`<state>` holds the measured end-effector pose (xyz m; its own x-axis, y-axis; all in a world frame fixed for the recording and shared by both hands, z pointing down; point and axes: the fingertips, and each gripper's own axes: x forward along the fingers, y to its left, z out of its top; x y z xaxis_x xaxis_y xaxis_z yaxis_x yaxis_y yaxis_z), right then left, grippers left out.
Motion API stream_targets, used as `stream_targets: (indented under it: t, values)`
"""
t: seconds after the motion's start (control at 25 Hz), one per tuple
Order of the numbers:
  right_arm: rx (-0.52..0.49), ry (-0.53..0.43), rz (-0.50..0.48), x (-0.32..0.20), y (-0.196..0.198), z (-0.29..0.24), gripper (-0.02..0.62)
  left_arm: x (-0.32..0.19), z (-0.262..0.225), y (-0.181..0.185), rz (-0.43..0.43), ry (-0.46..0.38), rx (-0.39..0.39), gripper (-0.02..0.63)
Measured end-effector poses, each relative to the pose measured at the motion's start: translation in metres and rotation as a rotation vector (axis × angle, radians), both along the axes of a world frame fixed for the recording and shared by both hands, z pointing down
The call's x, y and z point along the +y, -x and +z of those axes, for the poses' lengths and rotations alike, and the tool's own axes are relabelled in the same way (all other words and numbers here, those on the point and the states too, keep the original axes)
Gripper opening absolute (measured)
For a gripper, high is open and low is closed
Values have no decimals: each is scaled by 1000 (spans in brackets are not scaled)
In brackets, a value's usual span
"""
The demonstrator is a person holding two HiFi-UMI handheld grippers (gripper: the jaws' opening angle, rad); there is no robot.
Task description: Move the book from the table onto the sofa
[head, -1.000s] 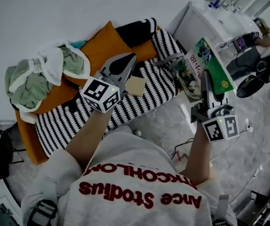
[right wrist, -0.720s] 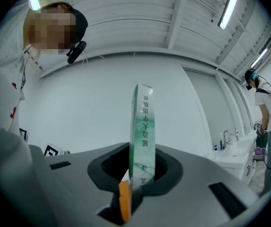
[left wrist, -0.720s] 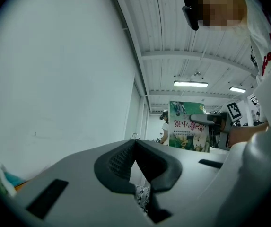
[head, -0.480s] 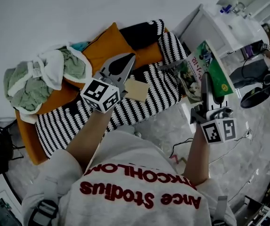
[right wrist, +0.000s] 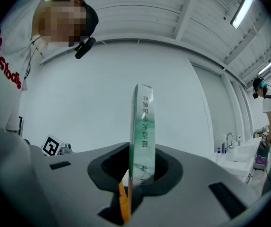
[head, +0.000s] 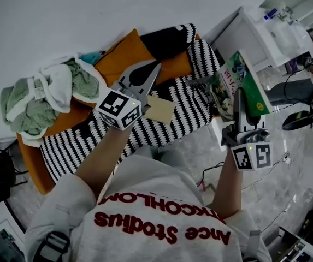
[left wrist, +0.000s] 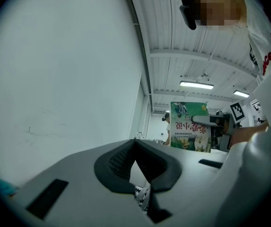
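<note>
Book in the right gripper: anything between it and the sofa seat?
Nothing visible blocks it. The book, clamped in the right gripper, is beside the sofa; a tan card lies on its striped blanket, and the shut left gripper hovers above that.

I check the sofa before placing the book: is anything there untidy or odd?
Yes. Crumpled green and white clothes are heaped on one end of the sofa, and a loose beige card lies on its striped blanket.
</note>
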<state>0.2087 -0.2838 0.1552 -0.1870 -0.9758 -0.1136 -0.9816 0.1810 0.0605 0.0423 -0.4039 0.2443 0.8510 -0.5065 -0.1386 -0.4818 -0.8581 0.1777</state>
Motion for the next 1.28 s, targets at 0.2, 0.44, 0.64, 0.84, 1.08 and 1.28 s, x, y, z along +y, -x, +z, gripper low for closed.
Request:
stream_targets:
  t: [0.2, 0.44, 0.64, 0.84, 1.08, 1.28]
  values:
    - [23, 84, -33, -46, 2, 29, 81, -31, 23, 0, -6, 39, -38, 15]
    - [15, 151, -107, -92, -14, 80, 81, -59, 56, -6, -84, 89, -52, 15]
    - [66, 203, -115, -125, -41, 129, 81, -79, 91, -28, -112, 148, -43, 15]
    - [89, 279, -155, -159, -51, 198, 81, -97, 127, -31, -161, 194, -32, 15]
    - [172, 383, -168, -204, -60, 287, 81, -115, 166, -34, -185, 235, -6, 15]
    - [288, 488, -247, -240, -58, 378, 81, -125, 191, -32, -201, 252, 46, 15]
